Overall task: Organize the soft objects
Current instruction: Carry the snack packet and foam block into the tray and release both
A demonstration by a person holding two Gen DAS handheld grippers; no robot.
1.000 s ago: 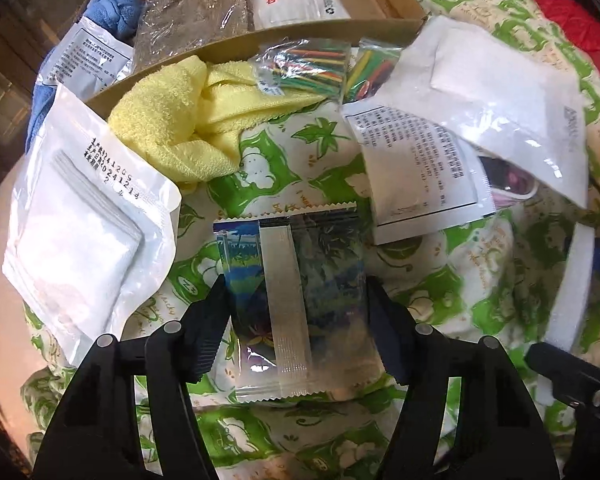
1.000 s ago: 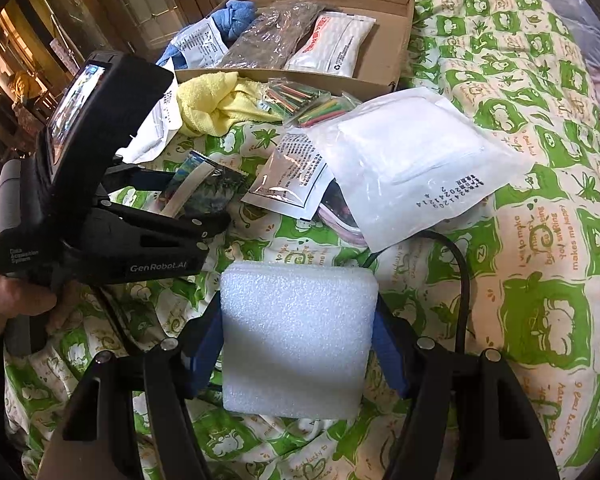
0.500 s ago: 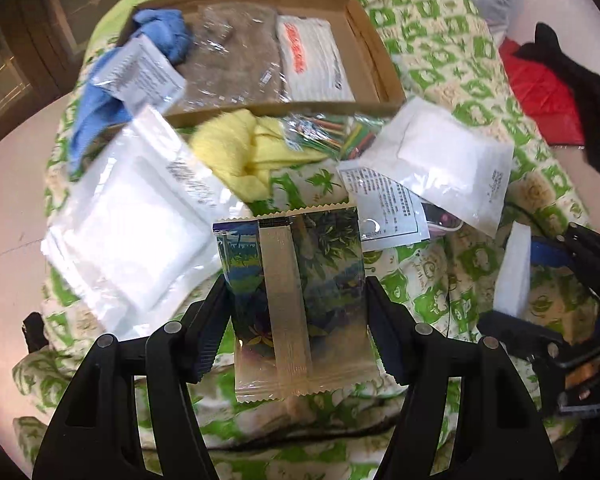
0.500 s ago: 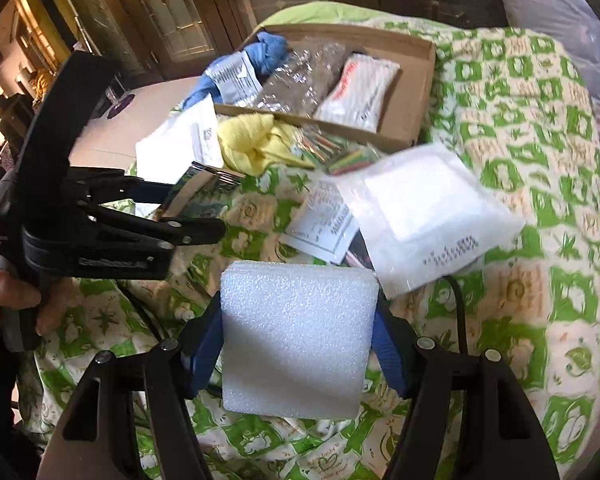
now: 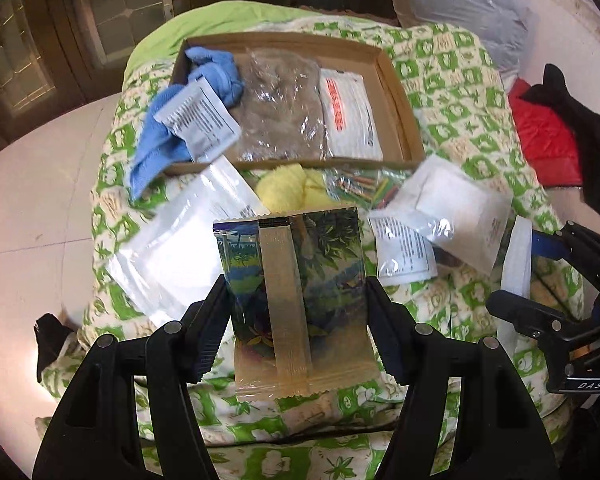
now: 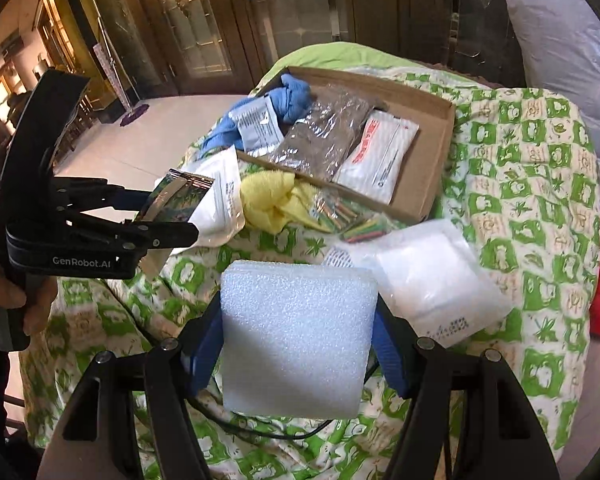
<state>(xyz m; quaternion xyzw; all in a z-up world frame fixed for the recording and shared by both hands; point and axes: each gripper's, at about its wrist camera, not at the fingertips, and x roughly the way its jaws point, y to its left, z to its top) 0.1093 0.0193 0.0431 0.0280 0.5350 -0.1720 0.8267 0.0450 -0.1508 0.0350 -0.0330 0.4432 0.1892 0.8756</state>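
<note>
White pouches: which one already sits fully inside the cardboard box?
The white pouch with red print, flat at the right end of the cardboard box. The small printed pouch overhangs its left rim; the others lie outside on the quilt.

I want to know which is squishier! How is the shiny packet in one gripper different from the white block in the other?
The snack packet in the left gripper is thin, glossy film printed with green leaves; the foam block in the right gripper is thick, plain white and bubbly. The snack packet has zigzag sealed ends and a seam strip; the foam block has smooth, straight edges. Both are held by their sides between the jaws, above the green patterned blanket.
</note>
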